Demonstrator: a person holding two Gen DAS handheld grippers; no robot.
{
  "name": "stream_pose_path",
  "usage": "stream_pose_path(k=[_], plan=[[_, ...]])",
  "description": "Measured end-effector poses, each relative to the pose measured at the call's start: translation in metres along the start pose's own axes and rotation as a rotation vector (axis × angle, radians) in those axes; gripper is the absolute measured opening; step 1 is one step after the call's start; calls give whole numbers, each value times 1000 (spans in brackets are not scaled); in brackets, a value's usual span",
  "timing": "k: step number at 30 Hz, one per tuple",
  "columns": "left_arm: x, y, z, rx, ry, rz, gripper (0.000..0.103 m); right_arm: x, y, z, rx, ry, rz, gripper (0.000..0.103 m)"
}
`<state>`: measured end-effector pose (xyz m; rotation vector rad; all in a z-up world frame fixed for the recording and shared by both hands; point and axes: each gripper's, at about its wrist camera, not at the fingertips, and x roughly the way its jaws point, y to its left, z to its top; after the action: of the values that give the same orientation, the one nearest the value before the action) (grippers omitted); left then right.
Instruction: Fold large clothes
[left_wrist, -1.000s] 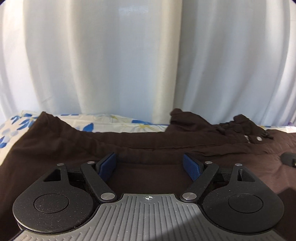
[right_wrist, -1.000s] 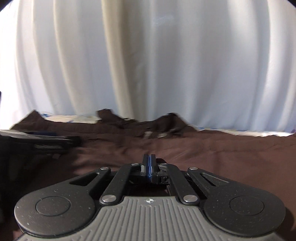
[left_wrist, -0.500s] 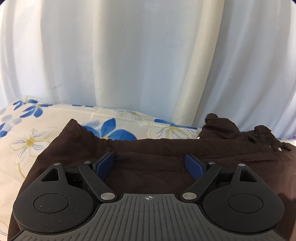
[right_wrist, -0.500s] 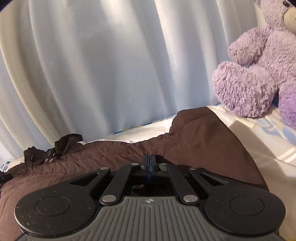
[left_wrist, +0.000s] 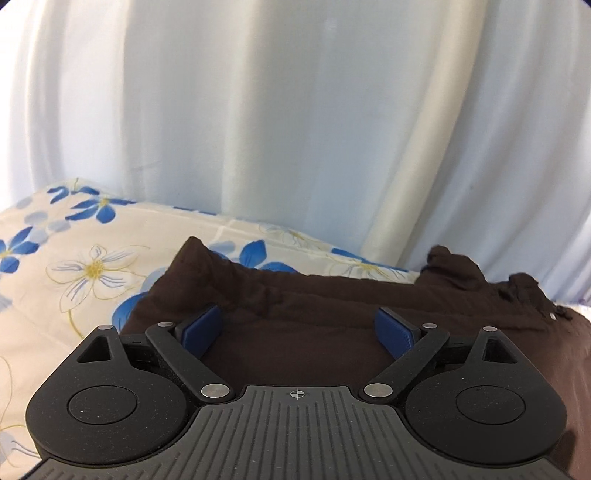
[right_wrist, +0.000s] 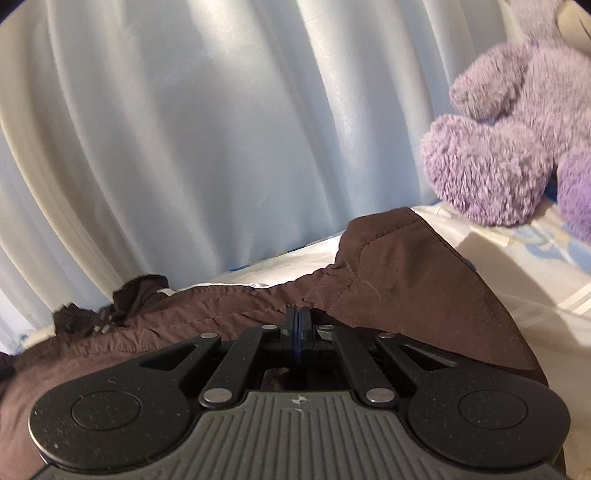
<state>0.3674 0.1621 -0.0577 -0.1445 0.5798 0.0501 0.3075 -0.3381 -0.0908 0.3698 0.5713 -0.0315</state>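
- On the bed, just ahead of both grippers, lies the dark brown garment (left_wrist: 325, 306), spread wide across the floral sheet (left_wrist: 74, 266).
- The left gripper (left_wrist: 298, 326) hangs over the garment's left end. Its jaws are opening, the blue pads (left_wrist: 201, 328) stand well apart, and nothing is pinched between them; brown cloth shows below the gap only.
- The right gripper (right_wrist: 299, 326) is clenched, pads pressed flat together, low over the cloth at the garment's right end. Whether a thin bit of fabric is nipped between the pads I cannot tell from this angle; no fold visibly rises into them.
- Ahead of the right gripper and to its right, a rounded brown corner (right_wrist: 399, 258) lies turned over on the sheet, with a stitched seam showing.
- Ahead of each gripper, towards the garment's middle, a bunched dark part with small fasteners (right_wrist: 110, 306) sits at the far edge, near the curtain.
- By my judgement the folding is at an early stage: the garment looks laid out lengthwise, perhaps with one long fold made, and the ends are not yet brought together. The crosswise folds and the squaring-up are left.
- The surface is a soft bed with a cream sheet printed in blue and white flowers; it will give under pressure.
- Beyond the grippers a pale pleated curtain (left_wrist: 295, 129) fills the background. To the right of the right gripper sits a purple plush bear (right_wrist: 517, 147), clear of the garment.
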Motion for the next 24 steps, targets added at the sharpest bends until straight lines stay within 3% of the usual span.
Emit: stream_pose_path(k=[3, 5, 7, 9, 12, 15, 19, 24], plan=[[-11, -2, 5, 36, 36, -3, 95, 2, 35, -2, -181, 14, -141, 0], [-34, 5, 7, 58, 75, -34, 95, -9, 63, -6, -298, 25, -239, 7], [-70, 21, 2, 55, 78, -65, 96, -40, 78, -11, -282, -10, -138, 14], [-106, 45, -10, -15, 66, -102, 98, -79, 89, -24, -224, -24, -26, 21], [-125, 80, -30, -177, 144, -166, 98, -122, 105, -56, -150, 56, 114, 21], [-121, 99, -42, -272, 225, -175, 88, -140, 120, -85, -78, 156, 271, 21], [-112, 114, -54, -381, 302, -283, 81, -137, 139, -101, -80, 194, 321, 21], [-102, 116, -56, -405, 343, -314, 79, -137, 143, -100, -59, 199, 322, 17]])
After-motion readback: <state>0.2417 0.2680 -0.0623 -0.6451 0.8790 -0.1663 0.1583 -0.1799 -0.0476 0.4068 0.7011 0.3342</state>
